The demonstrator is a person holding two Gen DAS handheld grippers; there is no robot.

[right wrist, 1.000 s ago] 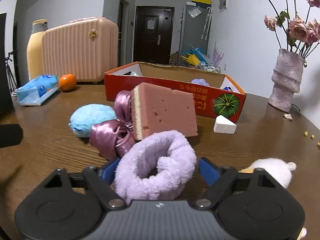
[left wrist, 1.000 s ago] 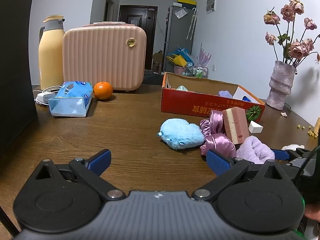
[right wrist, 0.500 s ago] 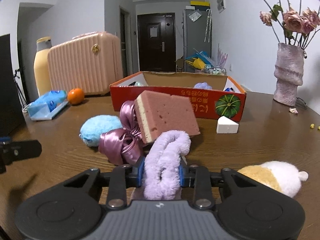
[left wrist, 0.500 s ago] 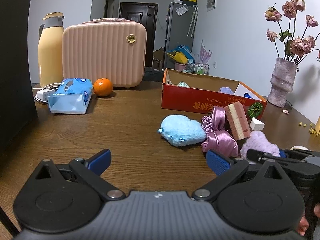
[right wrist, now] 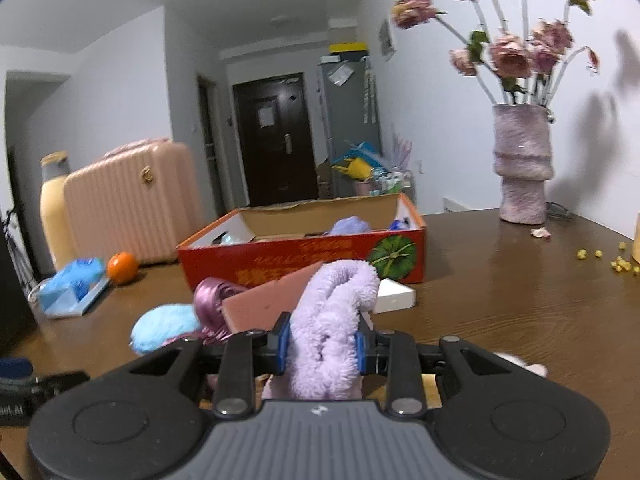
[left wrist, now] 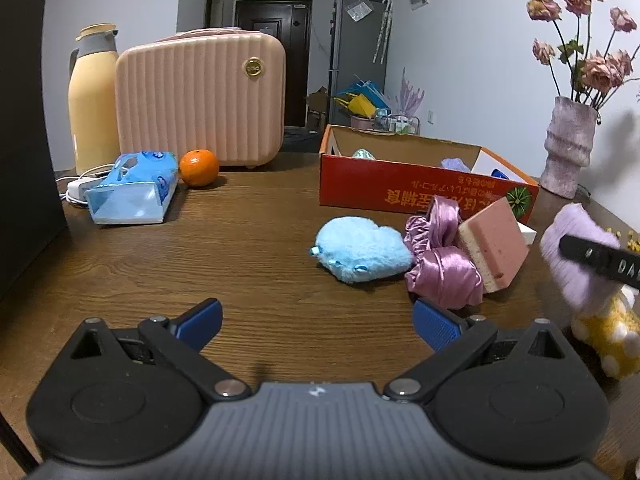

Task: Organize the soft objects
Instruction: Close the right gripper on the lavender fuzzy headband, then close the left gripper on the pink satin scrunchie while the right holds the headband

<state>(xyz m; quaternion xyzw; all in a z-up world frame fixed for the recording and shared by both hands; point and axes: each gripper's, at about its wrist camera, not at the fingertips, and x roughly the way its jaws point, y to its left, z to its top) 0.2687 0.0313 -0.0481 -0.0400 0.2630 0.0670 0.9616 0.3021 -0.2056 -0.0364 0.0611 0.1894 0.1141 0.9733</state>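
My right gripper (right wrist: 322, 346) is shut on a fluffy purple scrunchie (right wrist: 332, 312), squeezed flat between the blue pads and held above the table. The left wrist view shows that scrunchie (left wrist: 572, 240) at the far right with a black finger (left wrist: 600, 258) across it. My left gripper (left wrist: 318, 320) hovers open over bare wood with nothing between its fingers. Ahead of it lie a blue plush (left wrist: 360, 250), a pink satin scrunchie (left wrist: 440, 272) and a pink sponge (left wrist: 496, 244). Behind them stands an open red cardboard box (right wrist: 300, 252) holding a few soft items.
A yellow plush toy (left wrist: 604, 336) lies at the right, under the held scrunchie. A pink suitcase (left wrist: 200, 100), yellow thermos (left wrist: 90, 100), orange (left wrist: 199, 168) and tissue pack (left wrist: 132, 196) stand back left. A vase of dried flowers (right wrist: 520, 168) and yellow crumbs (right wrist: 616, 262) sit right.
My right gripper shut on the purple scrunchie, then lifted it off the table and rolled while moving toward the box. The left gripper stayed open and almost still.
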